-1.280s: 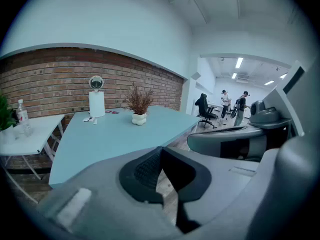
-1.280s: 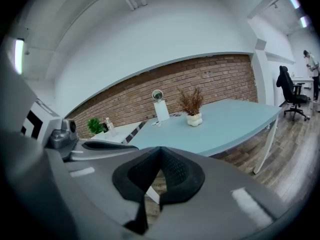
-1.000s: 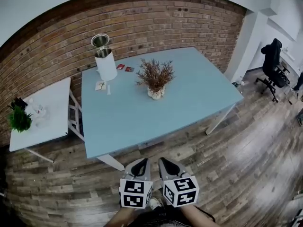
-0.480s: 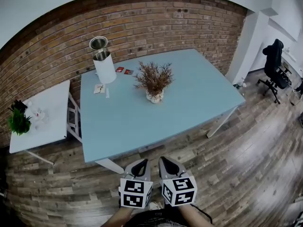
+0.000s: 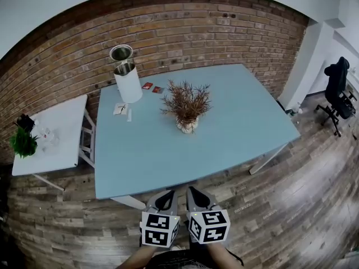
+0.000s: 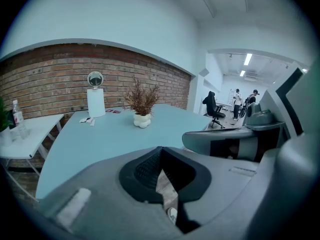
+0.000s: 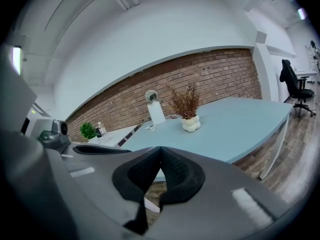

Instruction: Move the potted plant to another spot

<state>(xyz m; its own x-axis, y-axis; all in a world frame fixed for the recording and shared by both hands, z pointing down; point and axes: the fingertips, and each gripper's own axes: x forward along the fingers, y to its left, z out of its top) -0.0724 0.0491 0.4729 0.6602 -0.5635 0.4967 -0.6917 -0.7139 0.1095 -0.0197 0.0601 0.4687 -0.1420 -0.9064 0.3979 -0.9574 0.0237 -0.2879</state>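
Observation:
The potted plant [image 5: 187,108], dry brown twigs in a lumpy white pot, stands upright near the middle of the light-blue table [image 5: 241,122]. It also shows far off in the left gripper view [image 6: 142,106] and the right gripper view [image 7: 189,109]. My left gripper [image 5: 166,196] and right gripper [image 5: 196,195] are side by side just short of the table's near edge, well short of the plant. Both have their jaws shut with nothing between them.
A white cylinder with a round metal top [image 5: 127,77] stands at the table's far left, with small red cards [image 5: 151,87] and paper slips [image 5: 120,109] beside it. A white side table [image 5: 56,133] on the left holds a green plant [image 5: 22,142]. An office chair [image 5: 339,88] stands far right.
Both grippers have come forward together toward the table's near edge, and the table now sits closer in the head view. The plant has not moved.

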